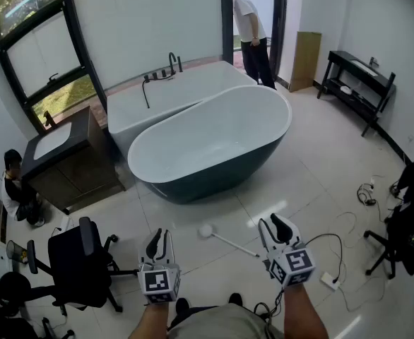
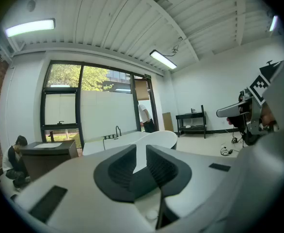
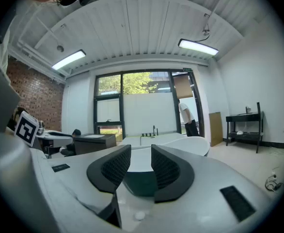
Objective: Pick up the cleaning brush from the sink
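Head view: left gripper (image 1: 160,237) and right gripper (image 1: 273,226) both empty, slightly spread; the likely cleaning brush (image 1: 208,231) lies on the floor (image 1: 320,182) between them, handle nearest the right, so dip low, widen, pinch mid-handle.

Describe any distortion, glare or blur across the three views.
Head view: sharp, evenly daylit, straight lines bowed by the wide lens, mild sheen on the floor. Left gripper view: fisheye with black corners, ceiling lamp blown out. Right gripper view: same fisheye, strip light also clipped; window is readable.
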Demonstrator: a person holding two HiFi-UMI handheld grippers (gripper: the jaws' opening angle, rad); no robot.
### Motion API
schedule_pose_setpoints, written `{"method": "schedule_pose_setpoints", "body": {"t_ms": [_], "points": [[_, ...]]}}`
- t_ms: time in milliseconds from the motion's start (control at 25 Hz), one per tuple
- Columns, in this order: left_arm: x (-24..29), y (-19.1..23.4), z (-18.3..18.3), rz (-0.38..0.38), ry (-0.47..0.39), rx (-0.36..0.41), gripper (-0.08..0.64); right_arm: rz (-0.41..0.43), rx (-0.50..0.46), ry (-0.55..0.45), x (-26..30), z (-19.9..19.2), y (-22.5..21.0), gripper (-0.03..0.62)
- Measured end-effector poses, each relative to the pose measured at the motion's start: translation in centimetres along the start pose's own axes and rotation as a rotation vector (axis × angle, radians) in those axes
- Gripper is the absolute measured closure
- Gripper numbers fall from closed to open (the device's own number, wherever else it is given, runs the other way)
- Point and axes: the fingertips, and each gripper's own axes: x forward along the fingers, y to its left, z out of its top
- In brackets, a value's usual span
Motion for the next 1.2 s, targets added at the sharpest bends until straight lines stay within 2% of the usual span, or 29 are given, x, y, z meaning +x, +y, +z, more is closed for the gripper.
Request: {"method": "schedule_pose_setpoints", "body": {"t_ms": [200,360,480,680,800,960,1200], "points": [[-0.4,-1.0,-1.2,0.015,0.02,-0.007,0.489,0.056,-0.021,0.017,1.2,-1.0,-0.5,0.471],[-2.1,0.2,-1.9,0.024,0.017,-0.012,0.472,0.125,-0.064,0.064,2.2,-2.2,2.7,0.449],[-3.2,1.1,-2.7,0.027,0.025,-0.046,0.466,0.167,-0.081,0.098,2.6,-2.8,5.4,0.432],[-4.4,2.9,-4.7,-0.002,0.016,-0.085,0.466,0.213,-0.186,0.186,3.8,-4.5,9.7,0.428],[-4.0,3.4,-6.4,0.008,0.035,-0.098,0.466,0.264,-0.244,0.237,4.9,-6.5,10.9,0.428],[-2.9,2.1,-6.9,0.025,0.072,-0.068,0.466,0.342,-0.321,0.297,6.5,-8.6,9.7,0.428],[1.9,-2.4,-5.7,0.14,0.068,-0.093,0.46,0.498,-0.352,0.357,9.6,-11.7,4.8,0.41]]}}
